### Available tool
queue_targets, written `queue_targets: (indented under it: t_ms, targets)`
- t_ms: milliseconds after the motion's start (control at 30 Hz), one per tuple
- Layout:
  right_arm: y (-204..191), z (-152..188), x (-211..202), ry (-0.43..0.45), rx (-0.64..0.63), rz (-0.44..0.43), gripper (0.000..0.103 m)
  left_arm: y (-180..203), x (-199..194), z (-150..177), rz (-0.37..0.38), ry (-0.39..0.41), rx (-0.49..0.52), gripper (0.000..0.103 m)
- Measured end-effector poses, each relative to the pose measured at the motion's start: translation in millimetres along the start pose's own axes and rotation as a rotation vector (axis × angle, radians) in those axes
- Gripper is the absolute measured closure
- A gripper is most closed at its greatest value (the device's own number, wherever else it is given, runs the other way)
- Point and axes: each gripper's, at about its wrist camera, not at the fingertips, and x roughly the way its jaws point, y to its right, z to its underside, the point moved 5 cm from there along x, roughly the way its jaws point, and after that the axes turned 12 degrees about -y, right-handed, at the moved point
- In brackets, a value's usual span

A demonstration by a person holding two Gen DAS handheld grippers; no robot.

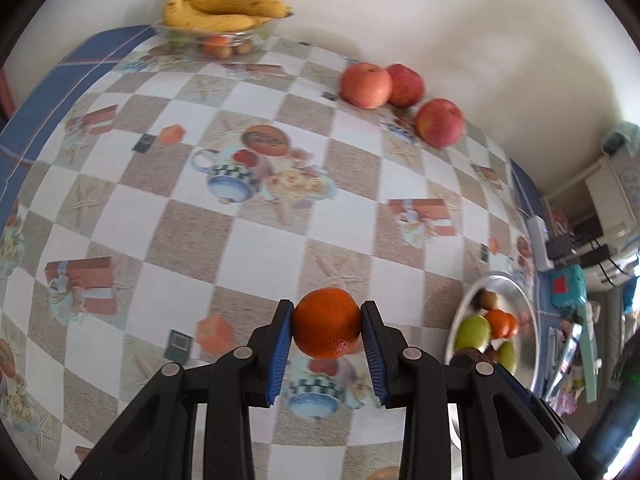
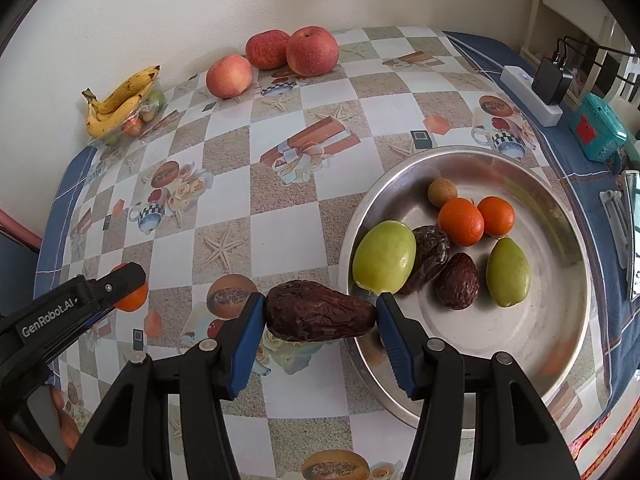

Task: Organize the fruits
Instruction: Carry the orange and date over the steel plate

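Note:
My left gripper (image 1: pixel 327 324) is shut on a small orange (image 1: pixel 326 323) and holds it above the patterned tablecloth; it also shows at the left of the right wrist view (image 2: pixel 130 290). My right gripper (image 2: pixel 321 316) is shut on a wrinkled brown date (image 2: pixel 320 316), just left of the metal bowl (image 2: pixel 552 344). The bowl holds two green fruits (image 2: pixel 385 262), two dates (image 2: pixel 430 258), two small oranges (image 2: pixel 461 221) and a small brown round fruit (image 2: pixel 442 192). A glass dish with bananas (image 1: pixel 224 10) stands at the far edge. Three apples (image 1: pixel 366 85) lie by the wall.
The glass dish (image 1: pixel 216 38) under the bananas also holds small fruits. A white power strip with a black plug (image 2: pixel 536 94) and a teal box (image 2: pixel 598 132) lie on the blue cloth at the right edge. The wall runs along the table's far side.

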Motion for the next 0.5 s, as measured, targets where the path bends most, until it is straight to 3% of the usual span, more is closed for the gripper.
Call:
queue_targets:
  t_ms: [233,500]
  targets:
    - [21.9,-2.6,-4.2,0.008,0.047,0.02,0.045,45.0,6.3,14.2,0.008,-0.012,0.129,0.067]
    - [80.6,-0.1,-10.8,0.006,0.166,0.045,0.044,115.2,32.4,47.7,0.061,-0.075,0.314,0.067]
